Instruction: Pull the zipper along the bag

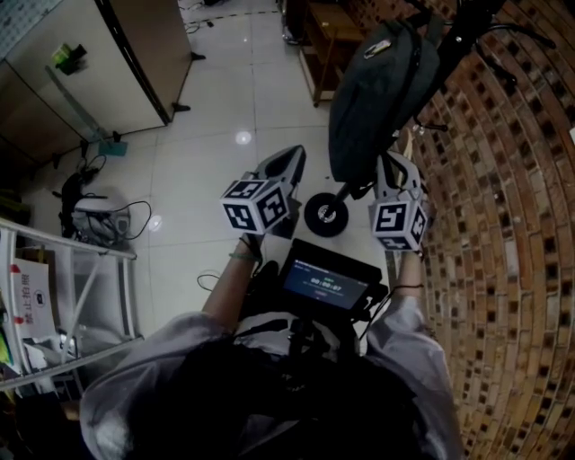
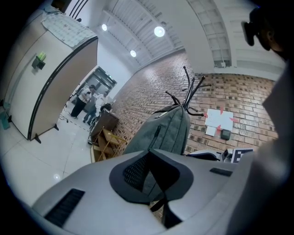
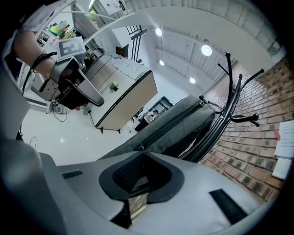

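Observation:
A grey backpack (image 1: 377, 90) (image 2: 167, 128) (image 3: 181, 121) hangs from a black coat stand (image 1: 467, 27) (image 3: 229, 98) against the brick wall. My right gripper (image 1: 391, 166) (image 3: 142, 155) is at the bag's lower end. Its jaws are nearly together, with the small metal zipper pull (image 3: 141, 148) at their tips. The zipper line runs from there up along the bag's edge. My left gripper (image 1: 295, 157) (image 2: 149, 153) hovers left of the bag's bottom, apart from it. Only a narrow slit shows between its pads, with grey and a black strap seen in it.
A scooter wheel (image 1: 325, 214) stands on the floor below the bag. The brick wall (image 1: 503, 225) fills the right. A wooden shelf (image 1: 323, 45) (image 2: 105, 142) sits behind the bag, and a partition board (image 1: 117, 54) and a metal rack (image 1: 72, 296) stand on the left.

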The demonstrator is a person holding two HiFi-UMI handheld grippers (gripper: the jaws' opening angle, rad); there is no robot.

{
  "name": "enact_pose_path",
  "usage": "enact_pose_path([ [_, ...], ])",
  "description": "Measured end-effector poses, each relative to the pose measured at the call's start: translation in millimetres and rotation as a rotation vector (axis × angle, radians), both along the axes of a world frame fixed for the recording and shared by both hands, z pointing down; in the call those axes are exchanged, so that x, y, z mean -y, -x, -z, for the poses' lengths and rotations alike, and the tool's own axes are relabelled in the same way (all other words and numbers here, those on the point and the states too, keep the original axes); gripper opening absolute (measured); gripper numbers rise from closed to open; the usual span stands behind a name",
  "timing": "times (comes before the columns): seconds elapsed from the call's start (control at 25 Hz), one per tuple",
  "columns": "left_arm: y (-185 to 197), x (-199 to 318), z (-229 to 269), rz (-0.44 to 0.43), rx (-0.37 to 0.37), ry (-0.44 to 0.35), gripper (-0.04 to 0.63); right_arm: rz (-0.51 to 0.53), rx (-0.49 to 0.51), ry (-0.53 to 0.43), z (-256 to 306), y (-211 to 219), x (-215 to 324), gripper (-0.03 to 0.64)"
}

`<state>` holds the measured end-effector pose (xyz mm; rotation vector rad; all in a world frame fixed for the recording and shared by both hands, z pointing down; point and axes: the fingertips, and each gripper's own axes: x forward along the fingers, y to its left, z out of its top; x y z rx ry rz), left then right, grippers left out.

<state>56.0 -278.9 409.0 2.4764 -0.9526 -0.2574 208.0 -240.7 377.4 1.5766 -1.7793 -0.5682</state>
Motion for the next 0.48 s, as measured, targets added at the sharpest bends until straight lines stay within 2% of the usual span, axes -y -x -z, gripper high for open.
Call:
enact_pose_path([
  [0.48, -12, -2, 2, -0.021, -0.003, -0.005, 0.006, 0.026, -0.038, -0.032, 51, -6, 10, 0.02],
])
